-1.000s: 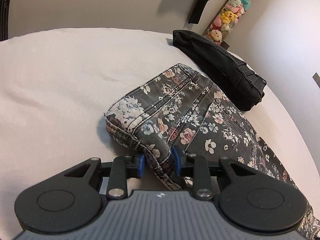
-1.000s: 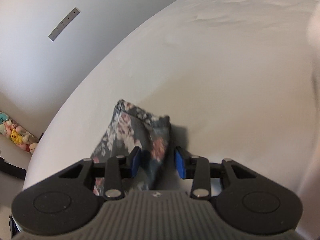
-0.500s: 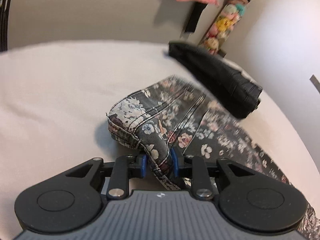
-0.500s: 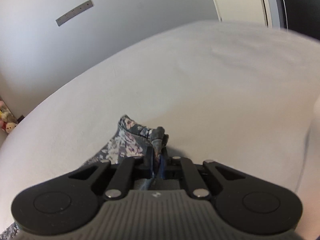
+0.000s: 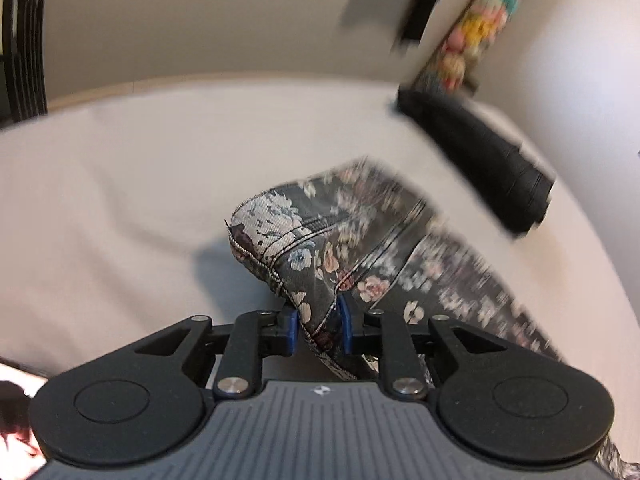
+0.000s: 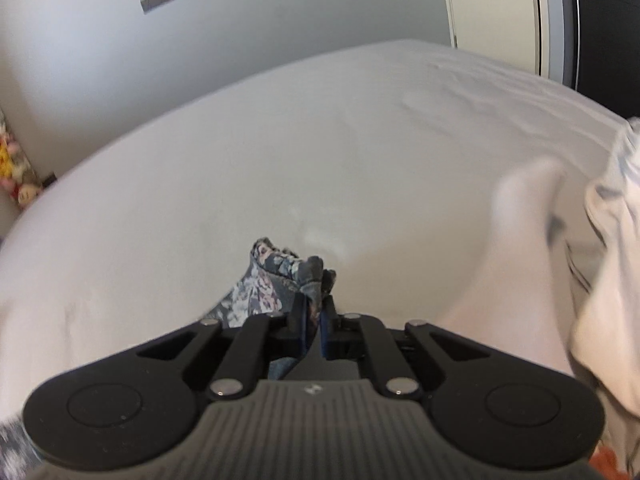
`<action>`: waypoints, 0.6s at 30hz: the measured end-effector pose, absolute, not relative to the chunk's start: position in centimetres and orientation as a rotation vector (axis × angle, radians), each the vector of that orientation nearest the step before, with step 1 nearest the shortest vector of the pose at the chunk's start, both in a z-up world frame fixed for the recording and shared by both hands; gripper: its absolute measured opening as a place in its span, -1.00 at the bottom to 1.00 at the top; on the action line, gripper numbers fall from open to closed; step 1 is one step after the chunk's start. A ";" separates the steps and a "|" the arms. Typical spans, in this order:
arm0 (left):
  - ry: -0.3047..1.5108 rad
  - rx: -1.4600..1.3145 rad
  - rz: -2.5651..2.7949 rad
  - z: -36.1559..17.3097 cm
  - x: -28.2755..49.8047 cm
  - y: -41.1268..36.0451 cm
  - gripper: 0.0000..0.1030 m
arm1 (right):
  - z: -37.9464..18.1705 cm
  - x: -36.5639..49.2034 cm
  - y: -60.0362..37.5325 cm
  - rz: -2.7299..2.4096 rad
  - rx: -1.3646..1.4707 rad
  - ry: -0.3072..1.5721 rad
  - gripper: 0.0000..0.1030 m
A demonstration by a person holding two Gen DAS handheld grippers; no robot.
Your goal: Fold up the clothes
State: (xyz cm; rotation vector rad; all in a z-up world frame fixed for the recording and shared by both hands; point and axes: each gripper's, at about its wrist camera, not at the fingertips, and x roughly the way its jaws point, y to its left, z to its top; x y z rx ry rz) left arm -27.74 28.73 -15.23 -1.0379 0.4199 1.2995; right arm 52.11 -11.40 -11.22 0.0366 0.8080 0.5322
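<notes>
Dark floral trousers (image 5: 360, 240) lie across the white bed, their waistband corner raised toward the left wrist camera. My left gripper (image 5: 319, 330) is shut on that waistband edge, cloth pinched between the blue pads. In the right wrist view a bunched hem of the same floral trousers (image 6: 280, 276) sticks up from my right gripper (image 6: 314, 320), which is shut on it. The cloth between the two grips is hidden from both views.
Folded black jeans (image 5: 476, 156) lie at the far right of the white bed sheet (image 5: 120, 184), beside a tube of plush toys (image 5: 468, 36). A pile of pale garments (image 6: 592, 280) sits at the right. A wall (image 6: 280, 20) stands behind the bed.
Both grippers have gone from open to shut on the floral trousers and lifted their edges off the sheet. Both cameras have tilted up, showing more wall.
</notes>
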 end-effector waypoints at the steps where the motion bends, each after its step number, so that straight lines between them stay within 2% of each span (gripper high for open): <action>1: 0.445 -1.040 1.296 -15.6 -27.1 28.9 -0.52 | -11.9 52.1 -11.6 0.538 0.039 0.811 -0.86; 4: 0.515 -1.041 1.290 -15.6 -25.3 29.7 -0.47 | -13.3 52.0 -12.2 0.558 0.033 0.821 -0.84; 7: 0.604 -1.012 1.276 -14.6 -24.6 29.9 -0.37 | -12.8 52.1 -11.7 0.573 -0.036 0.817 -0.72; 9: 0.659 -0.982 1.263 -13.9 -24.2 29.7 -0.21 | -11.7 51.7 -11.5 0.564 -0.105 0.771 -0.55; 12: 0.703 -0.918 1.231 -12.5 -23.5 28.7 0.04 | -9.6 51.7 -11.5 0.571 -0.175 0.706 -0.54; 18: 0.745 -0.765 1.142 -8.9 -20.0 27.7 0.05 | -9.3 48.0 -8.0 0.805 -0.290 0.685 -0.53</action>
